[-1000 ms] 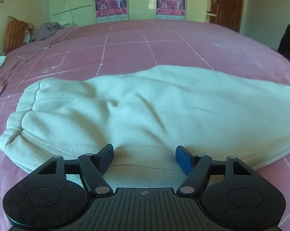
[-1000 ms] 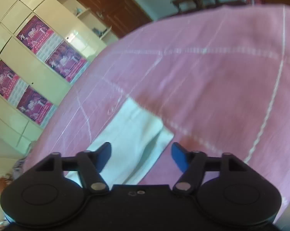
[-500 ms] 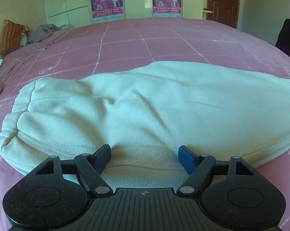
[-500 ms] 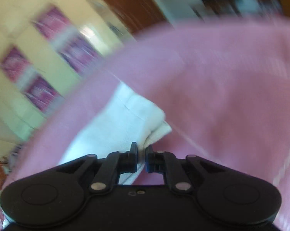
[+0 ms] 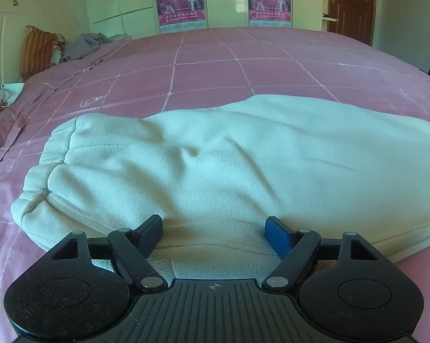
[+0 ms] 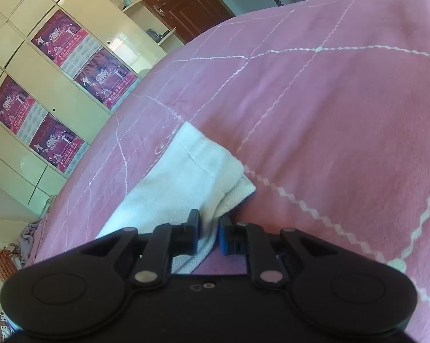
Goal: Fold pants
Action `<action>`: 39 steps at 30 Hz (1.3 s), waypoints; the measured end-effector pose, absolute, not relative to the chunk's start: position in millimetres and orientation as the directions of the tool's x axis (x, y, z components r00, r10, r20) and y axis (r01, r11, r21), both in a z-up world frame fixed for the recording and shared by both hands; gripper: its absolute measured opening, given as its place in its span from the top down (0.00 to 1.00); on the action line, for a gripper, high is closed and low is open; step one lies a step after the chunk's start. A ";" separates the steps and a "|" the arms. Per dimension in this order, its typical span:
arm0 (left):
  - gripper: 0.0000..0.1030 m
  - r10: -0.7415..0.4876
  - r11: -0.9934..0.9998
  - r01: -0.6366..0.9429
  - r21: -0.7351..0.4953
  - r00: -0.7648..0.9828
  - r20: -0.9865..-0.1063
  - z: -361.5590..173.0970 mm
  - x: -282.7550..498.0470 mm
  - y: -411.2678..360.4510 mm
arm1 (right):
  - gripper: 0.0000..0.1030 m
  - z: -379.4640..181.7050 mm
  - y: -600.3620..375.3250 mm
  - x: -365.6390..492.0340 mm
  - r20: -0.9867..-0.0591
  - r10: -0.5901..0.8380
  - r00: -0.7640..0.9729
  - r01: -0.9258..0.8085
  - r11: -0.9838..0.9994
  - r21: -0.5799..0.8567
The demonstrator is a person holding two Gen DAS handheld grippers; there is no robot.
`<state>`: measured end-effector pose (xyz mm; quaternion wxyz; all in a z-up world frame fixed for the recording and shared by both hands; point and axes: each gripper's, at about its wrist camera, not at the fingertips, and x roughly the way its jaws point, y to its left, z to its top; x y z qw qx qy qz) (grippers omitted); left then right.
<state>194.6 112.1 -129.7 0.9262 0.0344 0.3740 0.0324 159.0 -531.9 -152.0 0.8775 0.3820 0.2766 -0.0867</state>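
Here the white pants (image 5: pixel 229 171) lie flat on the pink bed (image 5: pixel 243 65), their long axis running across the left wrist view, with the gathered waistband (image 5: pixel 52 171) at the left and the legs stretching off to the right. The left hand-held gripper (image 5: pixel 213 228) sits at the near long edge of the garment, just right of the waistband end; its jaws have just been opening and now stand wide, with cloth lying between them but neither pad pressing on it.

In the right wrist view, the right hand-held gripper (image 6: pixel 208 228) is at the other end, at the leg hems (image 6: pixel 215 168). Its jaws snapped nearly shut and have since eased slightly; they are narrow, pinching a fold of the hem corner between the pads. The rest of the leg runs away from it toward the upper left of that view, toward the wardrobe (image 6: pixel 57 91).

So the right hand has the hem end, the left is nearer the waistband, and the coming fold likely turns on carrying hem toward waistband along that long axis.

No containers are in view.
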 end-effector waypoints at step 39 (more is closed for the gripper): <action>0.24 -0.197 0.968 0.249 -0.017 0.723 -0.662 -138.2 204.7 -1.5 | 0.87 -126.4 -270.4 179.1 -0.655 0.276 0.703 -0.309 0.949 0.068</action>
